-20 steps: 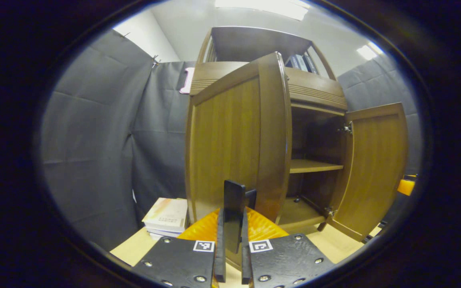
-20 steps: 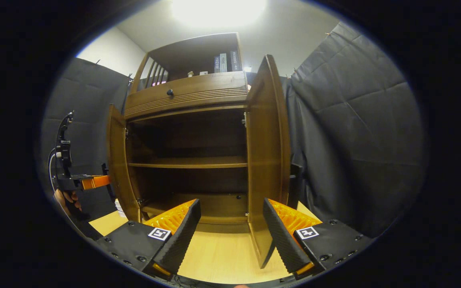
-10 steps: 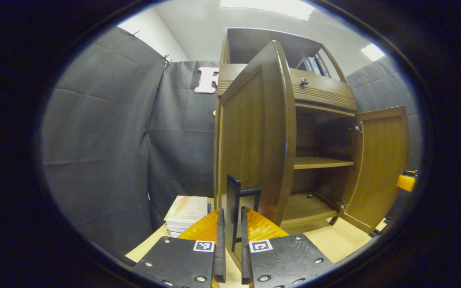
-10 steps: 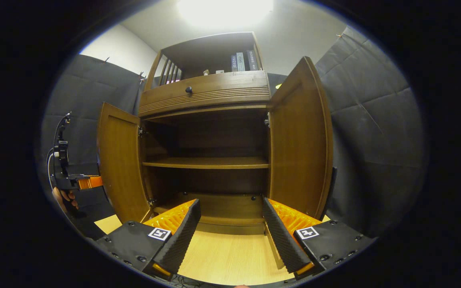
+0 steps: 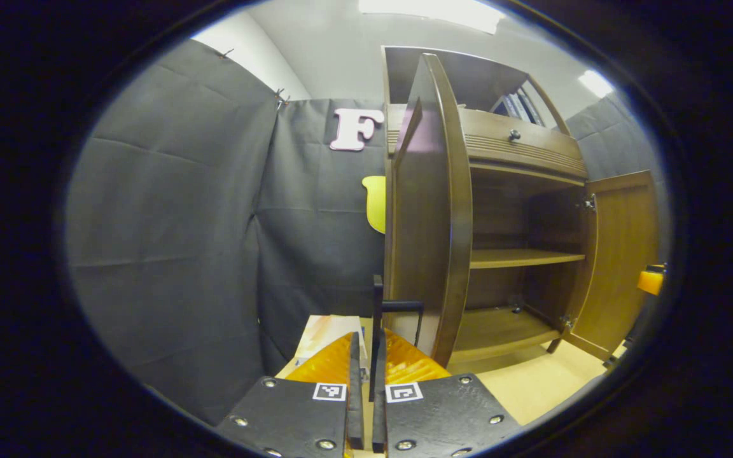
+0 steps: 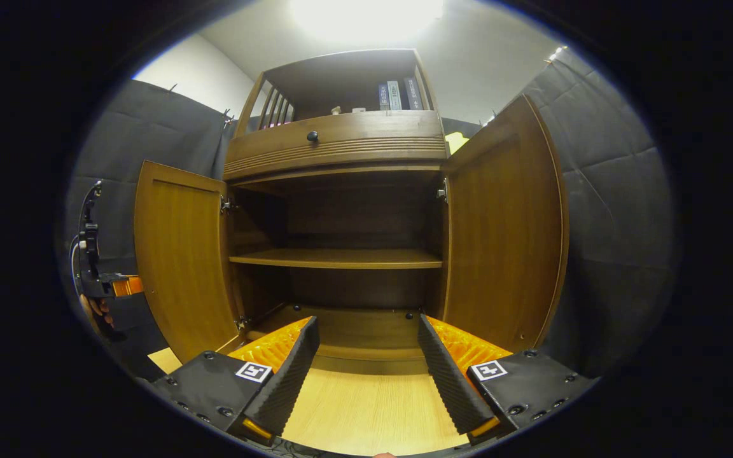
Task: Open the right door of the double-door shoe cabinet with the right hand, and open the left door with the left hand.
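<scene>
At cabinet (image 6: pixel 341 146): both doors swung wide; left tool (image 5: pixel 366 356) clamps door handle (image 5: pixel 398 308), right tool (image 6: pixel 363 356) spread.

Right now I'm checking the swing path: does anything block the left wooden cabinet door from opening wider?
Nothing visible does. The left gripper is shut on the left wooden cabinet door's black handle; a stack of books lies low beside it.

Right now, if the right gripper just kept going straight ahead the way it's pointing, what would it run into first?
Probably nothing close by. The right gripper, fingers apart, points between the two open doors into the cabinet, so it would likely reach the bottom shelf or back panel first, though depth is unclear.
</scene>
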Demonstrator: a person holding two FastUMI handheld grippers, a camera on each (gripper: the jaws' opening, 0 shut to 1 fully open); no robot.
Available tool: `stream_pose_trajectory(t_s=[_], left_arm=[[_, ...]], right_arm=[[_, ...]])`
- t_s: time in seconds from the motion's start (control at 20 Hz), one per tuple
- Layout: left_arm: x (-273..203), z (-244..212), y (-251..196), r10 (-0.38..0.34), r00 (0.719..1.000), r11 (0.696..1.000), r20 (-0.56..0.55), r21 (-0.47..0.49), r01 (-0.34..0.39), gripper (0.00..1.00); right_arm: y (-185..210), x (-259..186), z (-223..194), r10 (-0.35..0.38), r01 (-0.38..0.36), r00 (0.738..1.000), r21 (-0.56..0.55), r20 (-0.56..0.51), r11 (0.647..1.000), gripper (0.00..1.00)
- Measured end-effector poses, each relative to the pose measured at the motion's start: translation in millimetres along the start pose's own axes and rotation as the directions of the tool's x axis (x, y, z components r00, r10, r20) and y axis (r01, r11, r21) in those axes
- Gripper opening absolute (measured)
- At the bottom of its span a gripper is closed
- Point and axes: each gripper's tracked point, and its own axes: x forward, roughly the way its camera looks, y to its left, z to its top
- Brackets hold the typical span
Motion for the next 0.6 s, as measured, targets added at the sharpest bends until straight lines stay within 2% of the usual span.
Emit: stream_pose_trajectory(t_s=[0.35, 0.6], left_arm=[[-28, -11, 41, 0.054, 0.999, 0.999, -0.001, -0.003, -0.054, 0.07], [-64, 7, 30, 0.057, 0.998, 0.998, 0.034, -0.015, -0.056, 0.07]], right_arm=[[8, -6, 16, -0.018, 0.018, 0.999, 0.0, 0.047, 1.0, 0.98], [0, -20, 22, -0.016, 0.015, 0.999, 0.011, 0.052, 1.0, 0.98]])
